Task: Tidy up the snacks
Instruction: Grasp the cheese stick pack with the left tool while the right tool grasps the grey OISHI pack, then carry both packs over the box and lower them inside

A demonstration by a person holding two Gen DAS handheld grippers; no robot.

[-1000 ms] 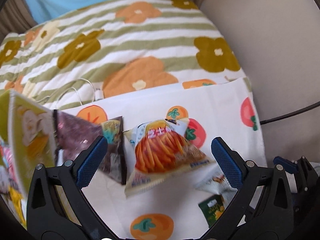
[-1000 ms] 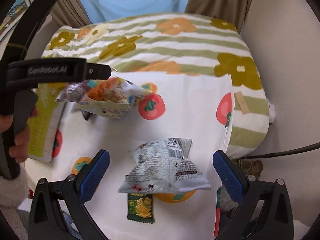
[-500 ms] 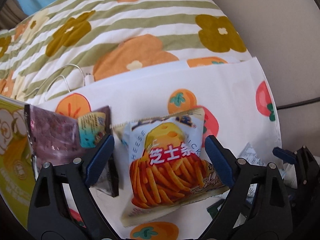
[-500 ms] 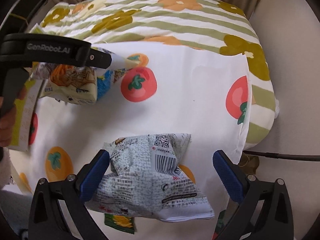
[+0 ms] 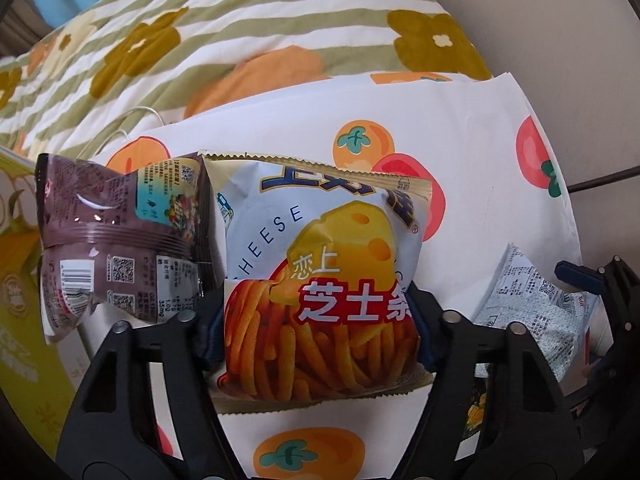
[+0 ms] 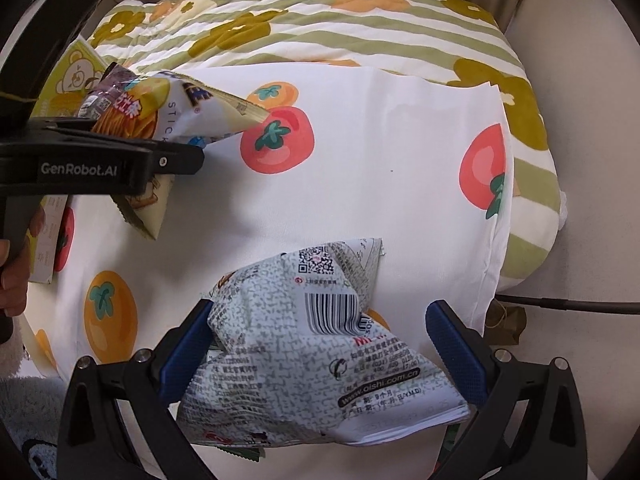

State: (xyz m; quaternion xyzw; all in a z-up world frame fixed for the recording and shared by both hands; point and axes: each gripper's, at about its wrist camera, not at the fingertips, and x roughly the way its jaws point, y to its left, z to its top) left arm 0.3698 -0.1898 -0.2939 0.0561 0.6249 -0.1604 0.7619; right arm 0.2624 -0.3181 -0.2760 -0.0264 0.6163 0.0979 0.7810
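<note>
**Snacks on the fruit-print cloth**

Snacks lie on the fruit-print cloth [image 6: 380, 184] over a floral quilt [image 5: 240, 40]. The left gripper [image 5: 316, 324] pinches the cheese-stick bag [image 5: 320, 280], beside a purple packet [image 5: 120, 240]. The right gripper [image 6: 320, 344] stands wide around the white packet [image 6: 312, 352], unclamped.

Cheese bag [image 5: 320, 280] in the left gripper [image 5: 316, 324] is glossy crinkly foil-plastic, same for the brown bag [image 5: 120, 236] beside it. White bag [image 6: 320, 340] between the right gripper's [image 6: 320, 348] ribbed blue pads [image 6: 452, 344] looks matt. Cloth [image 6: 380, 184] underneath is smooth, quilt [image 5: 240, 32] beyond it soft.
</note>
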